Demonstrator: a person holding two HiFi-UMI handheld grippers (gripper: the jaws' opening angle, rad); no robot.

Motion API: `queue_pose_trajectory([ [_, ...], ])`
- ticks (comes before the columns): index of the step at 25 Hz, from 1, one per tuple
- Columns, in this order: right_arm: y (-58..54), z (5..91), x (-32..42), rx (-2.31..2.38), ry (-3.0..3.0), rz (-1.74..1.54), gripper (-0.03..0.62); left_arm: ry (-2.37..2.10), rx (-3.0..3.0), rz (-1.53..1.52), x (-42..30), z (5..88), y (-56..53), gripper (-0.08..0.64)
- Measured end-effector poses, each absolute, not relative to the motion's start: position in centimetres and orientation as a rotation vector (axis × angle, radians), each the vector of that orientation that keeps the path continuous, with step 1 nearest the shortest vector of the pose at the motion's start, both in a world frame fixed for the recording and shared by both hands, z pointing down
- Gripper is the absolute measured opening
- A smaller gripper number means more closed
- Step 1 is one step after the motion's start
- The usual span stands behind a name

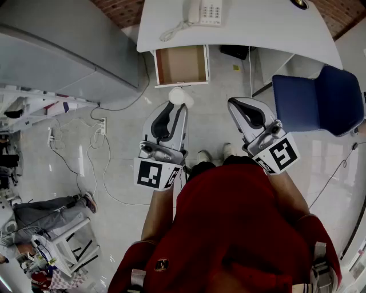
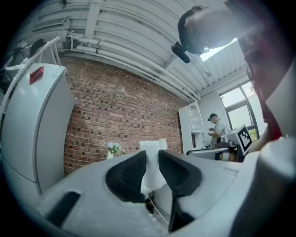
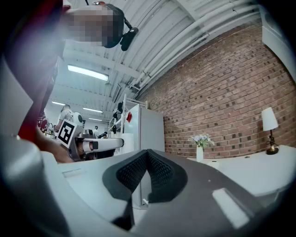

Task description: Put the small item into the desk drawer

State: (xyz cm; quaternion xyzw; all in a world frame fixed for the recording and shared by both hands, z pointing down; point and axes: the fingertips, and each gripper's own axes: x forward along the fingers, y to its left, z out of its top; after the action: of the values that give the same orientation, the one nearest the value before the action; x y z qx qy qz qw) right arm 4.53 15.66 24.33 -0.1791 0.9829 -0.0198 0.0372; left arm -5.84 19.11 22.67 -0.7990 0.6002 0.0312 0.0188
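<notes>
A small white item (image 1: 178,96) sits clamped at the tip of my left gripper (image 1: 176,105). The left gripper view shows the same white item (image 2: 152,167) squeezed between the two black pads, sticking up above them. The desk drawer (image 1: 181,64) stands pulled out, its brown inside bare, just beyond the item under the white desk (image 1: 274,28). My right gripper (image 1: 247,112) hangs to the right over the floor, shut with nothing in it; its black pads (image 3: 159,172) meet at the tips.
A white telephone (image 1: 205,11) rests on the desk. A blue chair (image 1: 314,100) stands at the right. A grey cabinet (image 1: 63,51) fills the upper left, with cables (image 1: 100,149) on the tiled floor. A person's legs (image 1: 51,209) lie at the lower left.
</notes>
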Motion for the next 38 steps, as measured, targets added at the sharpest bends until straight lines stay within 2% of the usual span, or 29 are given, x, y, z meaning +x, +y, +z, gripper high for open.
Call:
queue_pose_trajectory([
  [21, 16.9, 26.5, 0.4, -0.68, 3.044, -0.058, 0.011, 1.83, -2.6, 0.18, -11.3, 25.5, 18.9, 0.094],
  [32, 10.1, 30.4, -1.5, -0.753, 3.077, -0.076, 0.011, 1.908, -2.744, 0.082, -14.4, 33.0, 11.1, 0.094],
  [38, 4.0, 32.8, -1.5, -0.742, 3.103, -0.112, 0.011, 1.958, -2.812, -0.097, -14.2, 37.8, 4.5, 0.094],
])
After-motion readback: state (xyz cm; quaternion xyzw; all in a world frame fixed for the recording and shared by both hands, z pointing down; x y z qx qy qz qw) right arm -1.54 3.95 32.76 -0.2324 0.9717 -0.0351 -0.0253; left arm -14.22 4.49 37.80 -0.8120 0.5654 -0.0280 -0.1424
